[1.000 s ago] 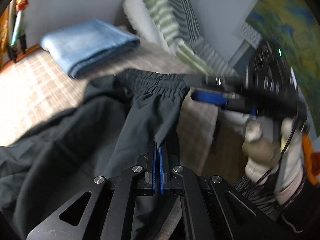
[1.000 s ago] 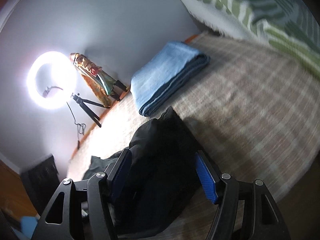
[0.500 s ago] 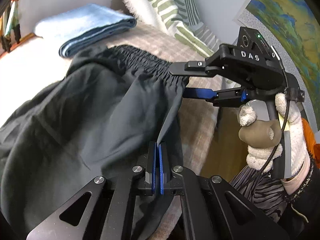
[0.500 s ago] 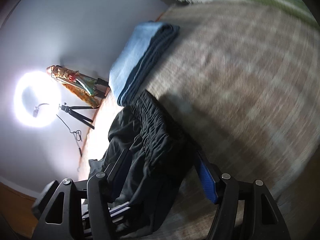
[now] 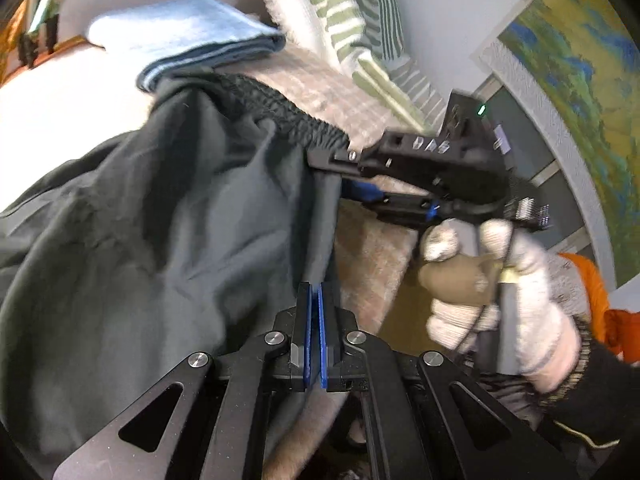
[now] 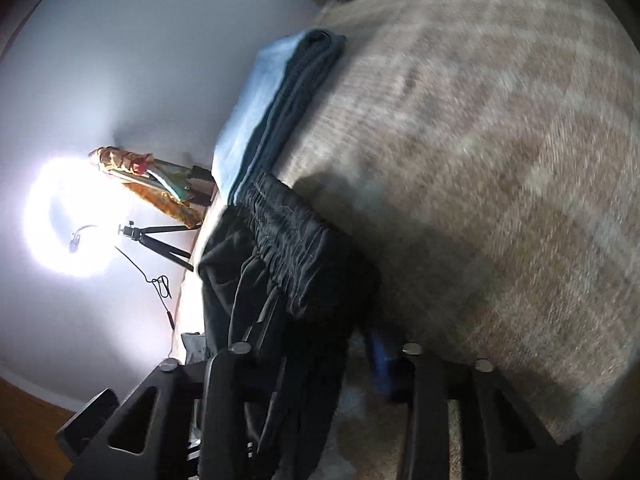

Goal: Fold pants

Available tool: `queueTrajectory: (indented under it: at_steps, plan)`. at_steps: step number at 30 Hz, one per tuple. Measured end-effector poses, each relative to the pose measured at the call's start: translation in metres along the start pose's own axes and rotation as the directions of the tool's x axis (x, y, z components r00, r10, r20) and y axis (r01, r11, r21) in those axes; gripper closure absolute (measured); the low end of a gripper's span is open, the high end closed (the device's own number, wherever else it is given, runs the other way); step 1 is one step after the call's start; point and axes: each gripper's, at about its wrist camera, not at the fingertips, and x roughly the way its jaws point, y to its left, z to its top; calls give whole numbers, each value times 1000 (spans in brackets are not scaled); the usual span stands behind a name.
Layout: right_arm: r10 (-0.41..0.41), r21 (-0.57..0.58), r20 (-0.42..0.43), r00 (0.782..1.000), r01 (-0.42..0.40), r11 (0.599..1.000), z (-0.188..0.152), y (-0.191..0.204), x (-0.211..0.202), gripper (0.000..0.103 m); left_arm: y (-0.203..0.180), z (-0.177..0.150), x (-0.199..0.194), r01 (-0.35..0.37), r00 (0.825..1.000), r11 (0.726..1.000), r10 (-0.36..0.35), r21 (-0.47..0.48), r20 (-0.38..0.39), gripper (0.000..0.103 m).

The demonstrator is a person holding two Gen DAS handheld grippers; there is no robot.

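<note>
Dark pants point(image 5: 160, 220) lie bunched on a plaid bed cover point(image 6: 480, 160). My left gripper point(image 5: 316, 286) is shut on a fold of the pants' side edge and holds it up. The right gripper point(image 5: 332, 176), in a gloved hand point(image 5: 500, 280), reaches in from the right at the end of the gathered elastic waistband point(image 5: 288, 116). Its jaws are closing with the waistband corner between them, and a gap still shows at the lower blue pad point(image 5: 364, 190). In the right wrist view the waistband point(image 6: 288, 248) hangs between the right gripper's point(image 6: 308, 344) fingers and hides the left one.
A folded blue towel point(image 5: 188, 44) lies just beyond the waistband. A green-striped blanket point(image 5: 352, 20) is piled at the bed's far end. A lit ring light point(image 6: 64, 216) on a tripod point(image 6: 160, 240) stands by the wall. A painting point(image 5: 580, 100) hangs at the right.
The right gripper came down onto the waistband's end, rolled, and its jaws narrowed around the cloth. My left gripper kept its hold on the pants and shifted slightly.
</note>
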Motion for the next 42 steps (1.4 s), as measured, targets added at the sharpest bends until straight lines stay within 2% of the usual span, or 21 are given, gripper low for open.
queueTrajectory:
  at_steps: [2, 4, 8, 10, 12, 15, 18, 21, 24, 25, 26, 27, 30, 32, 35, 36, 40, 42]
  plan:
    - [-18, -33, 18, 1000, 19, 999, -1, 5, -5, 81, 7, -4, -22, -1, 999, 1000, 2, -31, 37, 97]
    - [-27, -72, 50, 998, 30, 997, -3, 13, -12, 84, 15, -11, -43, -12, 998, 998, 16, -54, 66, 97]
    - [-72, -149, 96, 993, 86, 985, -10, 30, -24, 88, 34, -23, -76, -128, 985, 990, 134, -62, 106, 97]
    - [-93, -178, 120, 988, 113, 977, -16, 37, -31, 91, 45, -27, -87, -147, 982, 986, 156, -84, 108, 97]
    - [-147, -255, 187, 971, 192, 948, -29, 57, -51, 93, 51, -33, -93, -176, 977, 981, 185, -87, 107, 97]
    - [-167, -300, 246, 955, 238, 924, -45, 73, -78, 95, 54, -39, -90, -178, 978, 980, 185, -84, 91, 97]
    - [-236, -290, 256, 938, 307, 906, -50, 62, -83, 96, 55, -45, -81, -160, 985, 984, 165, -77, 60, 97]
    - [-293, -221, 199, 935, 334, 916, -43, 32, -70, 96, 53, -54, -69, -171, 985, 984, 173, -57, 19, 96]
    - [-291, -188, 125, 949, 311, 932, -36, 17, -58, 90, 56, -59, -66, -173, 985, 982, 174, -77, 10, 96]
    - [-298, -190, 119, 947, 316, 929, -35, 18, -59, 83, 57, -60, -69, -169, 985, 981, 171, -91, 16, 96]
    - [-326, -211, 131, 936, 348, 913, -34, 22, -63, 71, 58, -61, -71, -170, 985, 981, 173, -99, 22, 96]
    - [-355, -237, 162, 921, 385, 892, -35, 27, -68, 65, 59, -63, -75, -172, 984, 980, 176, -104, 30, 96]
    - [-372, -315, 245, 895, 436, 843, -39, 50, -83, 63, 61, -69, -91, -201, 976, 973, 209, -115, 65, 96]
    - [-339, -385, 260, 904, 419, 822, -40, 69, -86, 63, 65, -72, -98, -203, 973, 969, 216, -139, 81, 96]
    - [-266, -483, 242, 933, 354, 801, -37, 99, -80, 63, 72, -79, -106, -256, 957, 952, 274, -168, 93, 80]
    - [-246, -514, 232, 941, 333, 791, -37, 109, -76, 63, 75, -83, -109, -285, 947, 942, 305, -175, 97, 80]
    - [-157, -630, 135, 978, 207, 749, -37, 146, -44, 61, 85, -97, -119, -332, 927, 919, 360, -214, 108, 78]
    - [-124, -682, 79, 989, 144, 717, -41, 168, -22, 60, 92, -104, -125, -339, 920, 909, 375, -242, 118, 69]
